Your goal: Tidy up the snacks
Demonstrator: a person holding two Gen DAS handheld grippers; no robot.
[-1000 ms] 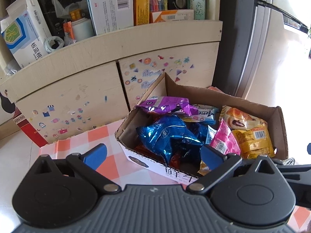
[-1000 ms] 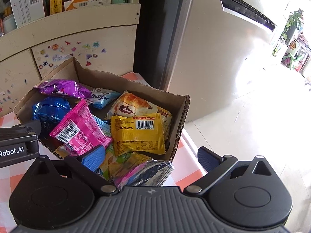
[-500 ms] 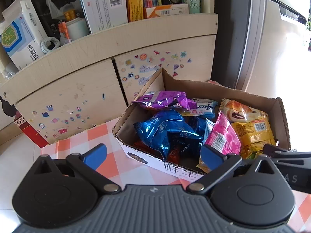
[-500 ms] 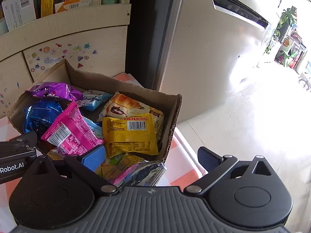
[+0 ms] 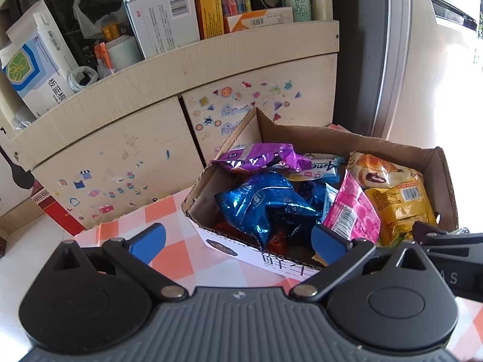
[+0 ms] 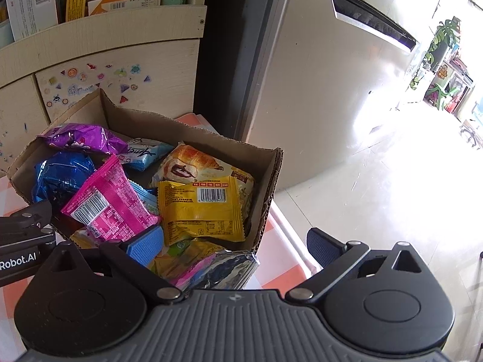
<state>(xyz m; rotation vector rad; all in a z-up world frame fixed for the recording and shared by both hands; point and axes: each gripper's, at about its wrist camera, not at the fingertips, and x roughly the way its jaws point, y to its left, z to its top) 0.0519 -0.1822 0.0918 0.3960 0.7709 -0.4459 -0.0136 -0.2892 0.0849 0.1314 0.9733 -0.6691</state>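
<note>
Black tool [image 6: 235, 246] linkages, blue ribbed pads [image 6: 145, 246], silver pivot screws

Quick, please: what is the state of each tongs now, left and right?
Left tongs: open, holding nothing.
Right tongs: open, holding nothing.

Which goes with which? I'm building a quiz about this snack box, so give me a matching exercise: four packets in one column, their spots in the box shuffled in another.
Packets:
1. purple packet
2. blue foil packet
3. pink packet
4. yellow packet

Places in the cardboard box, seen from the right wrist:
A. right end, barcode up
B. far left corner
C. middle, leaning, barcode up
D. left side, below the purple one

Pairs: 1-B, 2-D, 3-C, 4-A
</note>
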